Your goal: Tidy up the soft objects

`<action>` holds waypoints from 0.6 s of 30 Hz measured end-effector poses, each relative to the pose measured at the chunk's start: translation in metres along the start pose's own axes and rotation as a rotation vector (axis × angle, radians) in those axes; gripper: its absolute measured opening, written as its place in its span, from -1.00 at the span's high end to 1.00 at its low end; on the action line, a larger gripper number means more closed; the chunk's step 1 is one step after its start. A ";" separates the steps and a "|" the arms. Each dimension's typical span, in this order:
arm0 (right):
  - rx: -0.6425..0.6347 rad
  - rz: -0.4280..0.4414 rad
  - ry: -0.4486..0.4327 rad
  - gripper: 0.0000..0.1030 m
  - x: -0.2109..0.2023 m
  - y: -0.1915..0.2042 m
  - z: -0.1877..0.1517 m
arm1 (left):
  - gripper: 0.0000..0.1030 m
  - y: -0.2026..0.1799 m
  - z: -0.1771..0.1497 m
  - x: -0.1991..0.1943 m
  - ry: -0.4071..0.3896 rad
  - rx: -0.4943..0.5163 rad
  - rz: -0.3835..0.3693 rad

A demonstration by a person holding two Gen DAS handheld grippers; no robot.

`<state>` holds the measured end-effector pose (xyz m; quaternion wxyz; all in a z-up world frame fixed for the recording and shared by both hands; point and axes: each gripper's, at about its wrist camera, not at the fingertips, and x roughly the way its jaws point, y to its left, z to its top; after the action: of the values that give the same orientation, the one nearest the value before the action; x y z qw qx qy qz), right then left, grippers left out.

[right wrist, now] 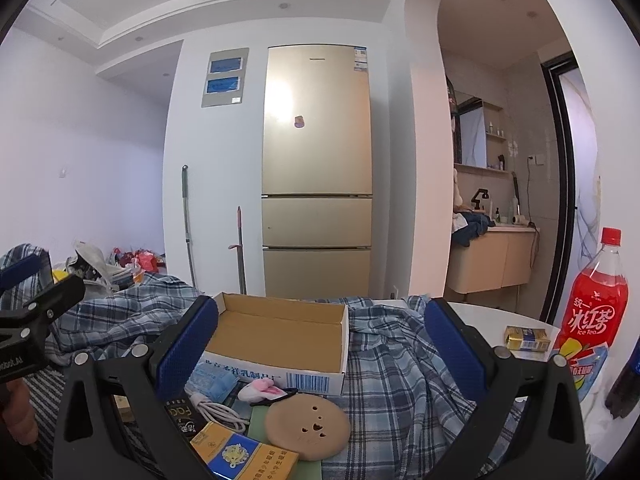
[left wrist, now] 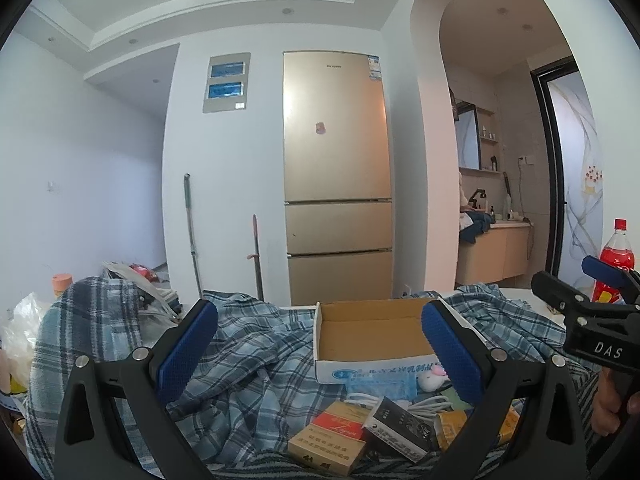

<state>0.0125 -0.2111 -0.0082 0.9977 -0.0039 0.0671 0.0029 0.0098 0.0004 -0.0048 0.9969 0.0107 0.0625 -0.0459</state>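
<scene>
A blue plaid shirt (left wrist: 248, 364) (right wrist: 404, 372) lies crumpled across the table. On it sits an empty cardboard box (left wrist: 372, 332) (right wrist: 280, 340). In front of the box lie a blue face mask (left wrist: 380, 382) (right wrist: 212, 380), a small white and pink plush toy (left wrist: 432, 378) (right wrist: 260, 390) and a white cable (right wrist: 218, 410). My left gripper (left wrist: 320, 354) is open above the shirt, nothing between its fingers. My right gripper (right wrist: 320, 350) is open too, hovering over the box and a round tan disc (right wrist: 308, 426). Each gripper shows at the edge of the other's view.
Several small cartons (left wrist: 332, 440) (right wrist: 244, 456) lie at the near edge. A red ice tea bottle (right wrist: 592, 312) (left wrist: 614, 264) and a yellow pack (right wrist: 526, 338) stand on the white table at right. A gold fridge (left wrist: 336, 176) and mop handles (left wrist: 192, 236) are behind.
</scene>
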 end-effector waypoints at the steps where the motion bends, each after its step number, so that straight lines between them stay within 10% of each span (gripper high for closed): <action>1: 0.005 0.001 0.001 -1.00 0.000 -0.001 0.000 | -1.00 -0.001 0.000 0.002 0.009 0.001 0.001; 18: -0.010 -0.002 0.008 -1.00 0.002 0.003 0.001 | -1.00 -0.002 -0.003 0.012 0.078 0.025 0.016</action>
<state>0.0148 -0.2076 -0.0070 0.9974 -0.0091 0.0710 0.0021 0.0210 -0.0027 -0.0094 0.9938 0.0254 0.1008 -0.0384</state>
